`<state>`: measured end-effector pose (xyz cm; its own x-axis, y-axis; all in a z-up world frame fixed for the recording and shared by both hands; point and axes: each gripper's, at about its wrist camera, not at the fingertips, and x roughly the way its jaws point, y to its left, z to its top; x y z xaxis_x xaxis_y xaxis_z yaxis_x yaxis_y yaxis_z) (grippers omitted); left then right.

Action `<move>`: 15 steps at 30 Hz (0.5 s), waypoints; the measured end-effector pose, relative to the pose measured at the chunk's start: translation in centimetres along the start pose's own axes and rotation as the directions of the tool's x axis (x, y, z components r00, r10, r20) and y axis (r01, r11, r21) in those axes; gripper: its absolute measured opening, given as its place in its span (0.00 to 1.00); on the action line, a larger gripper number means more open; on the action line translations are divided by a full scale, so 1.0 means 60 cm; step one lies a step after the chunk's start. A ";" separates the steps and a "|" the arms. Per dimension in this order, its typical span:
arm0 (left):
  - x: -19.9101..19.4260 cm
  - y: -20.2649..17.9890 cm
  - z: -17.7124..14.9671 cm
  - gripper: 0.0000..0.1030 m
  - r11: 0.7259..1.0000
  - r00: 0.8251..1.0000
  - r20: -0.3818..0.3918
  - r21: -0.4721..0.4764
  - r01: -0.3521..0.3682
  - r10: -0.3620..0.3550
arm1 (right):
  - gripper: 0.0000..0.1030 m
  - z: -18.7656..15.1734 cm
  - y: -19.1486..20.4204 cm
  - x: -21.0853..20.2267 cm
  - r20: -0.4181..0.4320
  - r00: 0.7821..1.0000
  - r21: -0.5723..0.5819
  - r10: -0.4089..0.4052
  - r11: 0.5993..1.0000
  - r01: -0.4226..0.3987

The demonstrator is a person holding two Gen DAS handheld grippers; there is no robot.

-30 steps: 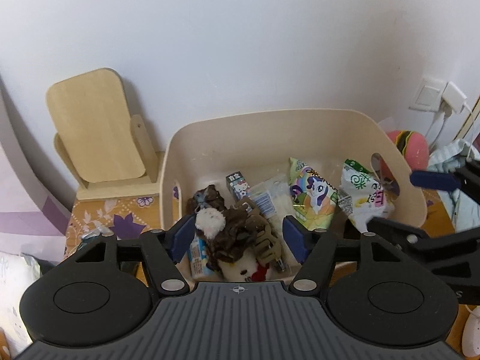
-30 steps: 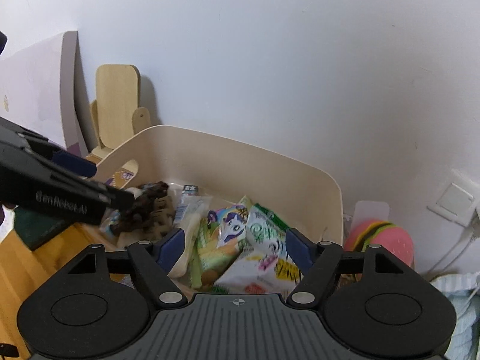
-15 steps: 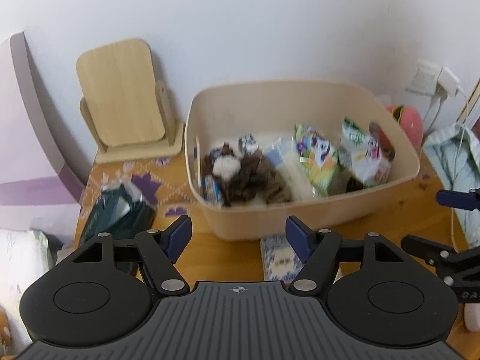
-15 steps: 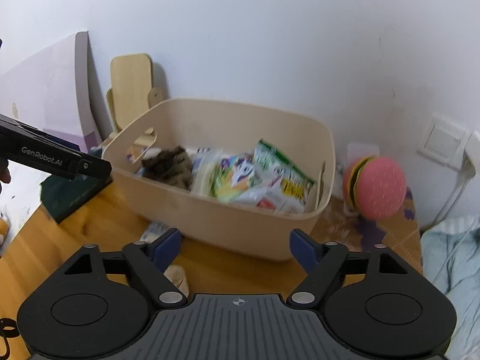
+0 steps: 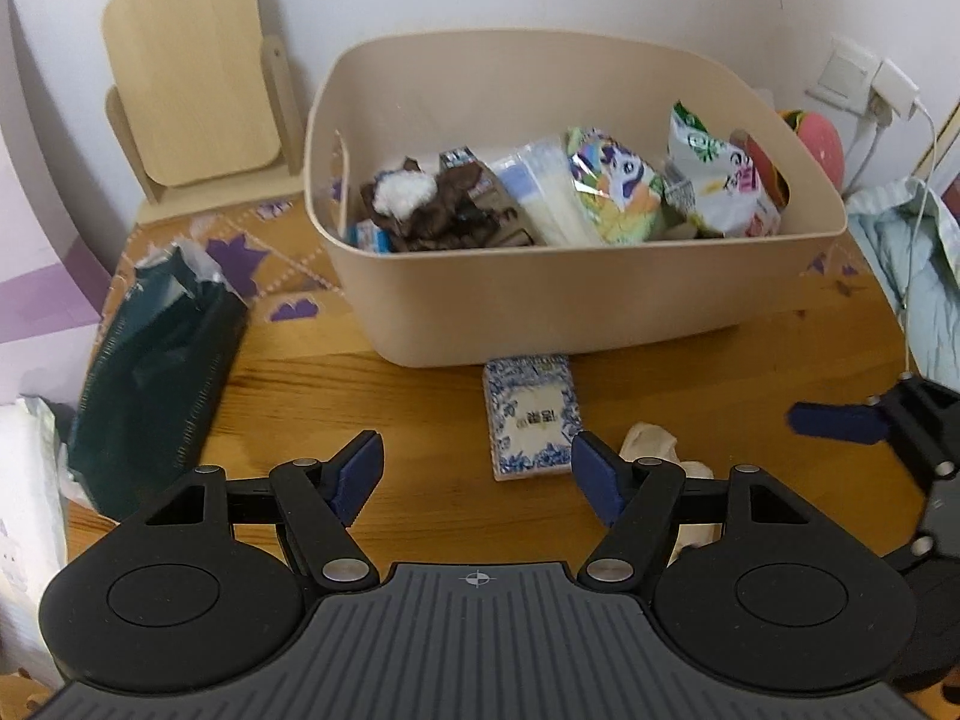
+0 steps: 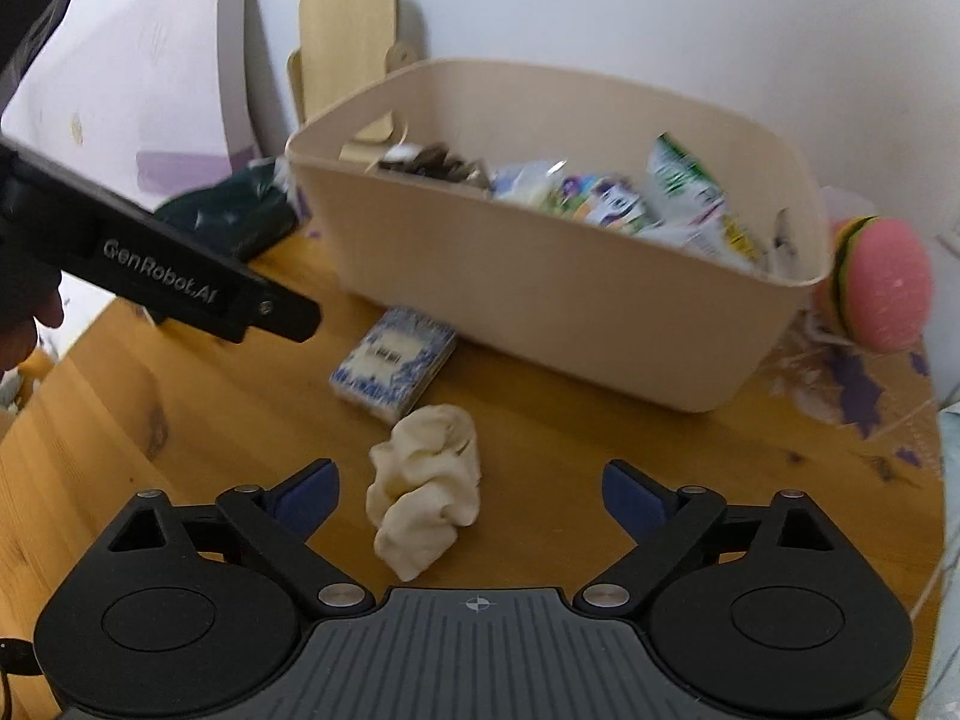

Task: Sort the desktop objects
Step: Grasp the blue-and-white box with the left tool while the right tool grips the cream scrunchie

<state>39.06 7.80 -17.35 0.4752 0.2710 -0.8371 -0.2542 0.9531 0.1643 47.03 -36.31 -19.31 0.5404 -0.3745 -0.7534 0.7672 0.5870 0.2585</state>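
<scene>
Two things lie before my tongs: right tongs (image 6: 471, 495) are opening around the crumpled cream cloth (image 6: 427, 495), so I close low; left tongs (image 5: 474, 480), open and empty, face the blue-patterned flat box (image 5: 533, 414) on the wooden tabletop (image 5: 390, 396).

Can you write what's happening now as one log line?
left gripper: open, empty | right gripper: opening over cream cloth | bin: filled

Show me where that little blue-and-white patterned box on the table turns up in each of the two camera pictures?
Left wrist view: the blue-and-white box lies just below centre, before the beige bin.
Right wrist view: the box lies left of centre, above the crumpled cream cloth.
Shared landmark: the beige bin.
</scene>
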 end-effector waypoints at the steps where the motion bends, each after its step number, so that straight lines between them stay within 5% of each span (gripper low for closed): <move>1: 0.005 -0.001 0.000 0.69 1.000 1.000 -0.005 0.000 0.007 -0.007 | 0.93 -0.002 0.004 0.008 -0.008 1.000 -0.001 0.009 1.000 -0.009; 15: 0.077 -0.022 0.011 0.69 0.996 0.994 -0.070 -0.034 0.087 -0.090 | 0.94 -0.025 0.005 0.075 -0.091 0.996 0.038 0.004 0.999 0.000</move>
<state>42.14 7.90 -21.08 0.4358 0.1744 -0.8830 -0.2406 0.9679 0.0724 49.21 -36.76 -23.52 0.5097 -0.3058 -0.8042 0.7798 0.5591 0.2816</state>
